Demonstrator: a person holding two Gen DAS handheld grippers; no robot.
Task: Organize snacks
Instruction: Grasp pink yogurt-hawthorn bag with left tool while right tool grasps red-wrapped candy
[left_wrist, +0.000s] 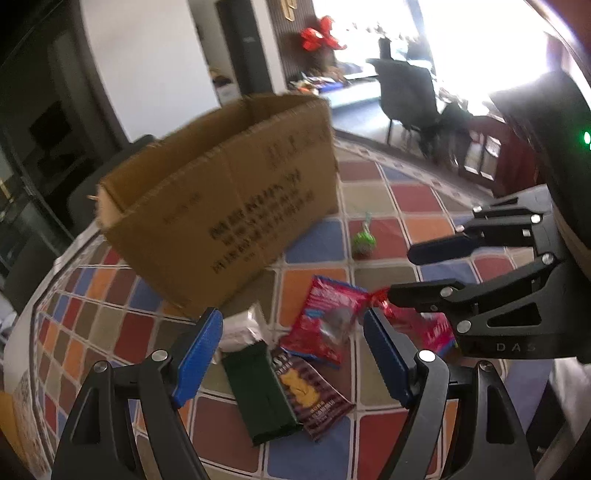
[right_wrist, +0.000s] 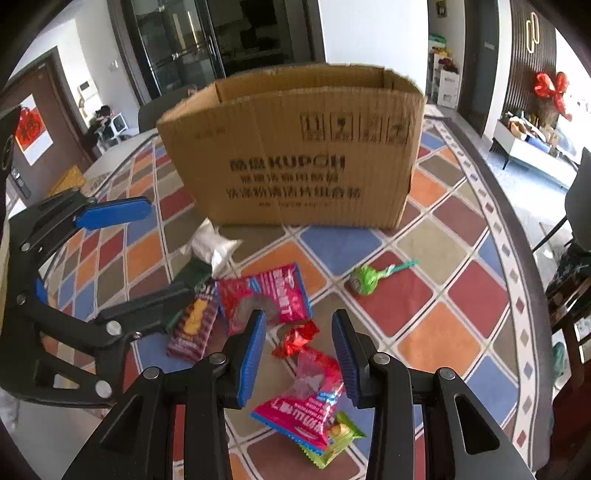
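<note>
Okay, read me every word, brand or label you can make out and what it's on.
"KUPOH": cardboard box, in its top line; the Chinese lines around it are too blurred.
"DAS": right gripper body, seen from the left wrist.
Snack packets, such as the pink packet and maroon packet: print too blurred.

Two handheld grippers share one build: the left gripper (left_wrist: 291, 354) and the right gripper (right_wrist: 299, 354) each carry matte black linkage arms with triangular cut-outs, joined by round silver pivot pins. Each finger ends in a bright blue pad (left_wrist: 199, 354) with a finely ribbed face; another ribbed blue pad (right_wrist: 345, 360) shows on the right unit. White letters "DAS" mark the right gripper's black body, and a small green light glows on the dark housing behind it.
</note>
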